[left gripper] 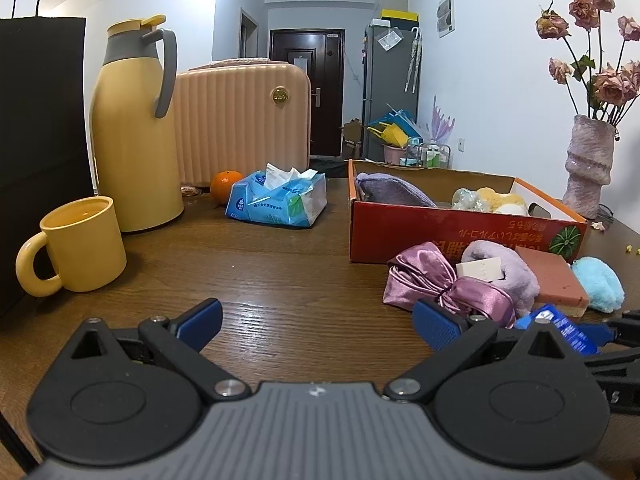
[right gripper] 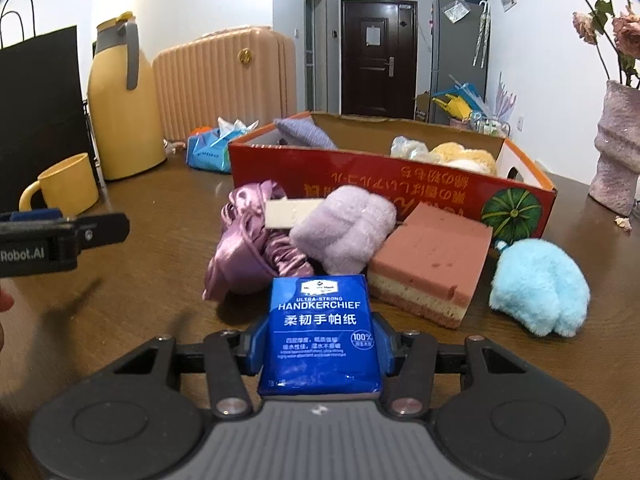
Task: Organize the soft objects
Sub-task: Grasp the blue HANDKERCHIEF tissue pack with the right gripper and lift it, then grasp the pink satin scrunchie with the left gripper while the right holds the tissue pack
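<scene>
Dark wood-grain tabletop carries the work, with a hallway and door behind. Right gripper points forward and slightly down, low over the near edge, its jaws drawn narrow with both pads pressed on the sides of a blue handkerchief pack. Left gripper sits level with it to the left, jaws wide and nothing between them, over bare wood. Just ahead of the pack lies a cluster: satin scrunchie, lilac plush roll, pink sponge, blue fluffy ball, all just before the red cardboard box. Box holds a purple cloth and yellow items. Open wood lies left of the cluster, toward the yellow mug and flask.
</scene>
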Action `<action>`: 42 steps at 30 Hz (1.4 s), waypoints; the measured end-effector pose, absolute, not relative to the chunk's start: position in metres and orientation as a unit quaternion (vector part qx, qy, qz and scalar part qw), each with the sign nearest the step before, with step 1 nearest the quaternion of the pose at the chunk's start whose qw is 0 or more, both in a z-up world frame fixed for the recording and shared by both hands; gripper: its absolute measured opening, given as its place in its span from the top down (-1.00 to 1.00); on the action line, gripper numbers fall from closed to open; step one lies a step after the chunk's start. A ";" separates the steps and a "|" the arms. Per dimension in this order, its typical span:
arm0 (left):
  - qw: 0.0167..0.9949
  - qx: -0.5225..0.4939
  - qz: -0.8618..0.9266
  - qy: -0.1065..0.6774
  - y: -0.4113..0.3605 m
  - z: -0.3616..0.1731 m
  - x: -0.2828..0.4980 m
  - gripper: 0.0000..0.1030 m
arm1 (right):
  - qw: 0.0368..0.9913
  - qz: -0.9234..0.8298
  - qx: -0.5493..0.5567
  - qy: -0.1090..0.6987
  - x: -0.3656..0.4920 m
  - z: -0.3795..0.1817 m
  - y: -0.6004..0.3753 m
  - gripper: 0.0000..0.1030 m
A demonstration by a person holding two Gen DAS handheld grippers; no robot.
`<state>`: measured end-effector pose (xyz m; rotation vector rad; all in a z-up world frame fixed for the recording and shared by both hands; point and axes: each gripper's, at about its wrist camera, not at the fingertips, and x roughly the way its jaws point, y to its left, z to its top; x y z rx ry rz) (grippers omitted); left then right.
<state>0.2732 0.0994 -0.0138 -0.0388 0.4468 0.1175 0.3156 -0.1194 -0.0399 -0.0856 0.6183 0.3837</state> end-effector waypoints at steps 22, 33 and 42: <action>0.976 -0.010 0.069 0.206 0.083 -0.013 0.288 -1.00 | 0.964 0.146 -0.042 0.219 0.338 -0.026 -0.158 0.02; 0.976 -0.031 0.068 0.206 0.060 -0.010 0.314 -1.00 | 0.977 0.116 -0.031 0.178 0.355 -0.019 -0.187 0.02; 0.974 -0.043 0.057 0.216 0.045 -0.010 0.335 -1.00 | 0.981 0.094 -0.017 0.170 0.367 -0.017 -0.207 0.02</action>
